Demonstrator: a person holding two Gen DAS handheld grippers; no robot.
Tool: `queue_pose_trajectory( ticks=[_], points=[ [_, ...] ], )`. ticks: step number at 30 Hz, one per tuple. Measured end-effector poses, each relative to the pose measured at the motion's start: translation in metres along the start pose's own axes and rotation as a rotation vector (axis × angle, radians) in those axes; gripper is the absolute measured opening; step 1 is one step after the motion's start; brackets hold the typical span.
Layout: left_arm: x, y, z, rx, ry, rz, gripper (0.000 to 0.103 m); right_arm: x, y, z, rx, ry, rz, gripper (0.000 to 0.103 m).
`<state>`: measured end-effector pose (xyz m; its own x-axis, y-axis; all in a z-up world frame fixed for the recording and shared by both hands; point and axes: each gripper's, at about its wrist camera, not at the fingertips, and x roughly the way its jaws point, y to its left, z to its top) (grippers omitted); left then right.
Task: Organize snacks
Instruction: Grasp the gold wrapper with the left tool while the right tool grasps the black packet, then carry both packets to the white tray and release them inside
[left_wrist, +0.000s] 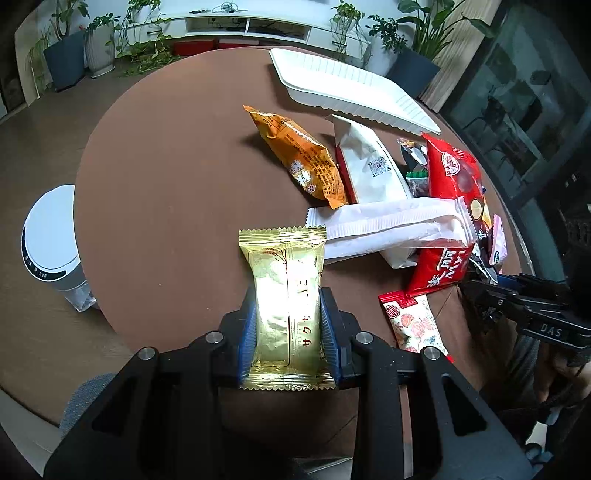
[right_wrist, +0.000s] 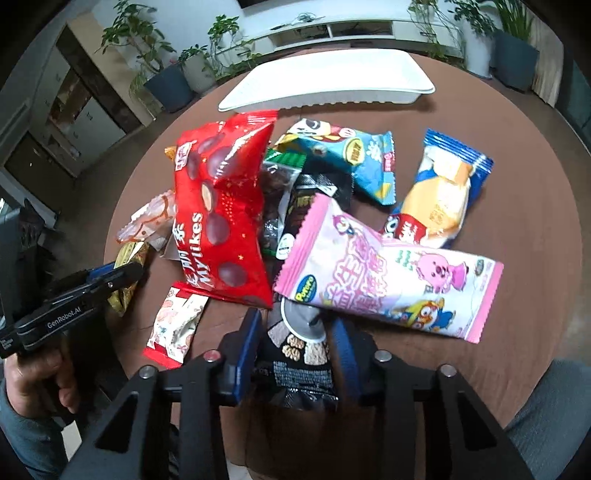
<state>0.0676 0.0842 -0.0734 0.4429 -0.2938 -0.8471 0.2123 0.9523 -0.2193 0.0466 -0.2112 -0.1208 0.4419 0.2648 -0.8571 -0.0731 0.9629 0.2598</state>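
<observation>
A gold snack packet (left_wrist: 286, 306) is pinched between the blue pads of the left gripper (left_wrist: 288, 332), its far end reaching out over the round brown table (left_wrist: 166, 166). In the right wrist view a black snack packet (right_wrist: 299, 365) is clamped between the pads of the right gripper (right_wrist: 295, 354), at the near edge of the pile. Beside it to the left lies a small red-and-white packet (right_wrist: 173, 325) flat on the table.

Just beyond, a pink-and-white bag (right_wrist: 388, 277) is seen overlapping the black packet's far end, and a red Mylikes bag (right_wrist: 225, 214) is propped against the heap. Further out, a blue packet (right_wrist: 354, 162) and a blue-ended bun packet (right_wrist: 443, 188) are spread on the tabletop. From the left wrist view an orange bag (left_wrist: 303, 158) and a white pouch (left_wrist: 369, 166) are found side by side, touching.

At the far side of the table a white tray (right_wrist: 332, 79) is set, apart from the snacks. Potted plants (left_wrist: 66, 48) are lined along the wall behind.
</observation>
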Motion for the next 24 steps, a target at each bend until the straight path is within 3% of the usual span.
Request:
queue_pose_trajectory(
  ticks=[10, 17, 24],
  points=[
    [-0.001, 0.0, -0.001, 0.0, -0.001, -0.005, 0.029, 0.0, 0.001, 0.001, -0.041, 0.008, 0.009, 0.026],
    [-0.001, 0.002, -0.002, -0.02, -0.002, -0.03, 0.029, -0.01, -0.006, -0.001, 0.016, -0.017, 0.082, 0.023],
    [-0.002, 0.006, -0.002, -0.046, -0.021, -0.065, 0.029, -0.028, -0.008, 0.007, 0.06, -0.102, 0.141, 0.023]
  ],
)
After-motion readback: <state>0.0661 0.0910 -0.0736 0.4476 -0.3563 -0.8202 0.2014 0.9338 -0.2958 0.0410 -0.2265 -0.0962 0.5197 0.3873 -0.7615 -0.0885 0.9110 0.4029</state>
